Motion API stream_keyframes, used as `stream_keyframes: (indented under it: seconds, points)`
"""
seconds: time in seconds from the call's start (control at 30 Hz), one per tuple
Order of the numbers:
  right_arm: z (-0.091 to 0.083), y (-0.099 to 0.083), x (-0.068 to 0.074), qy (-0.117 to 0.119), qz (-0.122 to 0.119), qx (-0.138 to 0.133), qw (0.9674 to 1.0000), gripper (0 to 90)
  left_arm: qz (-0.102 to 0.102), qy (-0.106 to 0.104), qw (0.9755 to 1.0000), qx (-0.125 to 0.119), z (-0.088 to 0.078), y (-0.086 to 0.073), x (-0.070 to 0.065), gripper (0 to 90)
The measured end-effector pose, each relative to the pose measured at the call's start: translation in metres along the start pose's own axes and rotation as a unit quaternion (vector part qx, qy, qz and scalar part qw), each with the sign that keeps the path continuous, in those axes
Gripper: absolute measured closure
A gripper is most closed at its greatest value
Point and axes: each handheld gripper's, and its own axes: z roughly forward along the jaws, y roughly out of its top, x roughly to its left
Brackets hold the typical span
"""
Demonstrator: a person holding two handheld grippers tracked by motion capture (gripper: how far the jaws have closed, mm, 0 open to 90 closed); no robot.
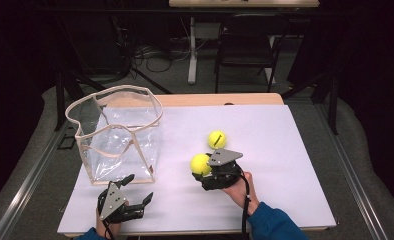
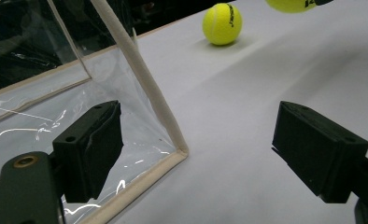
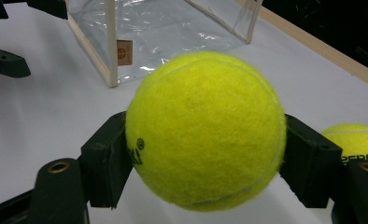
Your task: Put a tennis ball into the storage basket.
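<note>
Right claw [image 3: 205, 158] pinches a tennis ball [image 3: 205, 130] just above the white desk [image 1: 285, 150].
Ball: fuzzy yellow, whole. Left claw [image 2: 196, 154] gapes, holding nothing, beside the clear bag [image 2: 140, 79].

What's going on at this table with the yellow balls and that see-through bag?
A person holds a set of tongs in each hand. The right tongs are clamped on a tennis ball, with a second ball lying on the white table just beyond. The left tongs are open and hold nothing, pointed at the near corner of the clear bag, which stands open and has no ball in it.
</note>
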Motion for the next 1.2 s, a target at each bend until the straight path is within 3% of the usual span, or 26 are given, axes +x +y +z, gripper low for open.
stream_keyframes:
  seconds: [0.5, 1.2]
  points:
    - [-0.001, 0.015, -0.003, 0.005, 0.002, -0.015, 0.9999, 26.0, -0.001, 0.0, 1.0, -0.001, 0.0, 0.0, 0.0, 16.0]
    - [0.003, 0.032, -0.011, 0.013, 0.007, -0.017, 0.9997, 26.0, -0.003, 0.0, 1.0, 0.002, 0.001, -0.001, 0.001, 16.0]
